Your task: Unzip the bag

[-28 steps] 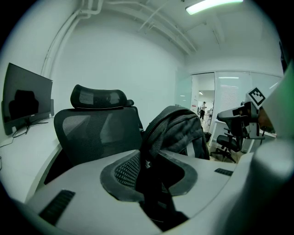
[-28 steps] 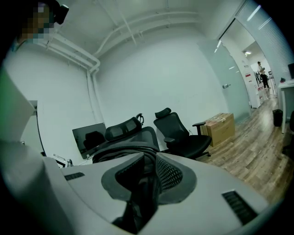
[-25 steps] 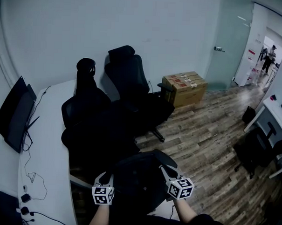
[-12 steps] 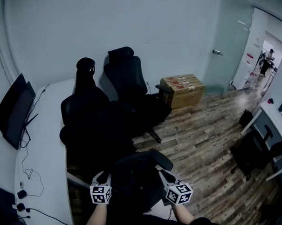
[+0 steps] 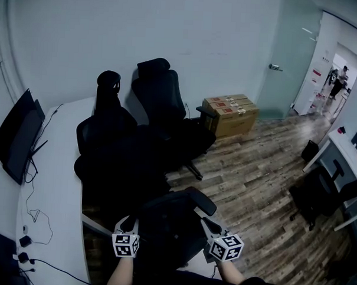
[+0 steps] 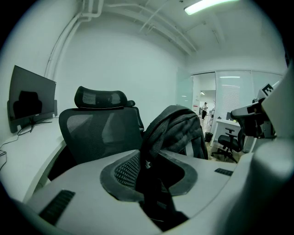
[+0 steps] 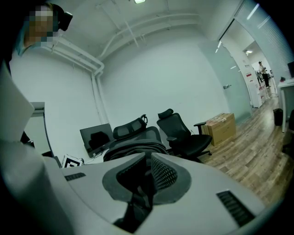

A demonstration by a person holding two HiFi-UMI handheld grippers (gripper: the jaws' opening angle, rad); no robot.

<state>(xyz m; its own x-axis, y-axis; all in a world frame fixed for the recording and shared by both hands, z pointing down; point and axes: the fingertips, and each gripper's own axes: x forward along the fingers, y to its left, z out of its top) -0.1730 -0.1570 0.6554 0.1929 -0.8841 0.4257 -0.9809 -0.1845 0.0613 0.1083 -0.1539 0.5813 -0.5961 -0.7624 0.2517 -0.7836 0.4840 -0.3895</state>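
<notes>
A black backpack (image 5: 174,222) hangs low in the head view, held between both grippers. My left gripper (image 5: 129,224) is at its left side and my right gripper (image 5: 206,220) at its right. In the left gripper view the left gripper (image 6: 149,176) is shut on a fold of the bag's black fabric, and the bag (image 6: 177,128) rises beyond it with its zipper track along the top edge. In the right gripper view the right gripper (image 7: 146,176) is shut on a thin dark strip of the bag (image 7: 135,148). I cannot tell whether that strip is the zipper pull.
Black office chairs (image 5: 168,118) stand just beyond the bag. A white desk (image 5: 56,181) with a monitor (image 5: 16,141) and cables runs along the left. Cardboard boxes (image 5: 230,113) sit by a glass door (image 5: 288,61). Another desk and chair (image 5: 318,195) are at the right, on a wood floor.
Both grippers and the bag have drifted slightly down and left in the head view. The grips look the same.
</notes>
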